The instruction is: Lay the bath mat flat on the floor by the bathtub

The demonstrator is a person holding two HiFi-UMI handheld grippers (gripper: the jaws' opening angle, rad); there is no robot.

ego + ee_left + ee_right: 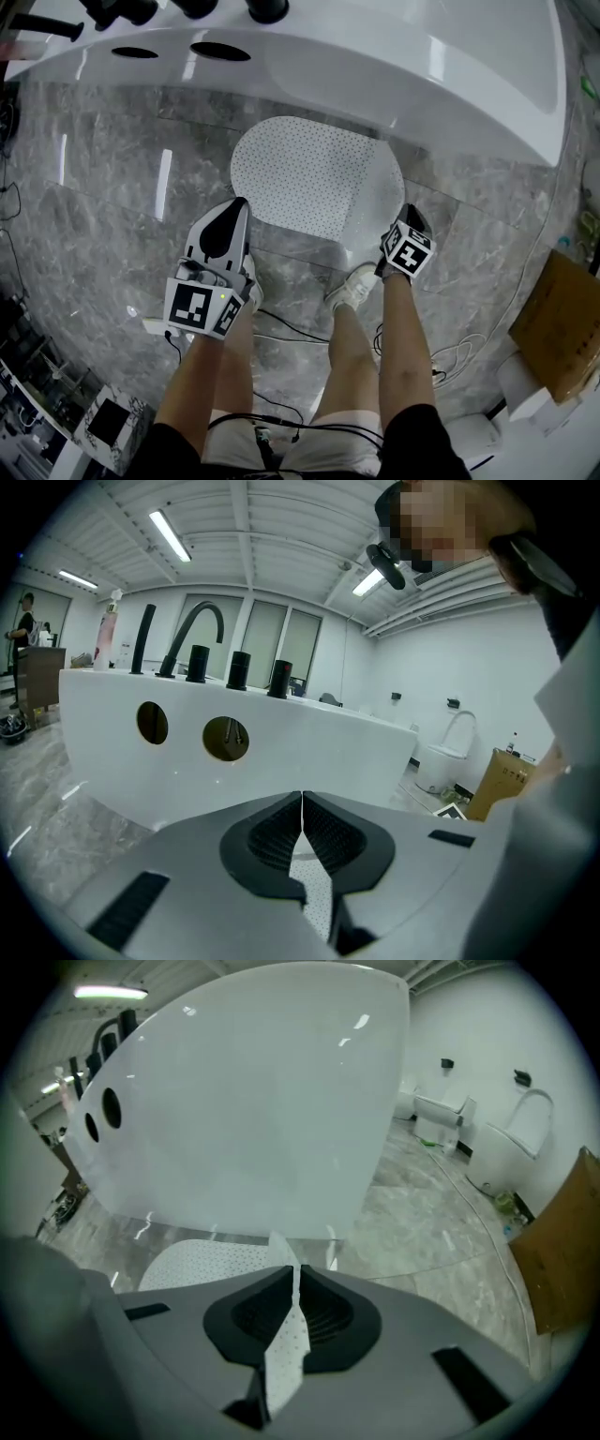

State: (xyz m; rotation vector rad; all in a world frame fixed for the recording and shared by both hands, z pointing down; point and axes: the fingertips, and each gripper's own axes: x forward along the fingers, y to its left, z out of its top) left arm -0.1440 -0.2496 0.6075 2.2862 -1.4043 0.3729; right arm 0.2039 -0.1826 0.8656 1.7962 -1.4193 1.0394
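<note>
The bath mat, a white oval with small dots, lies on the grey marble floor against the white bathtub; its right part looks lifted off the floor. My left gripper is at the mat's near left edge and is shut on it; in the left gripper view a thin white edge runs between the closed jaws, with dotted mat below. My right gripper is at the mat's right edge. In the right gripper view a dotted strip of mat is pinched in the right gripper.
Black taps stand on the tub's end. A cardboard box and white fixtures sit at the right, with a toilet beyond. Cables trail on the floor by the person's shoe. Equipment crowds the lower left.
</note>
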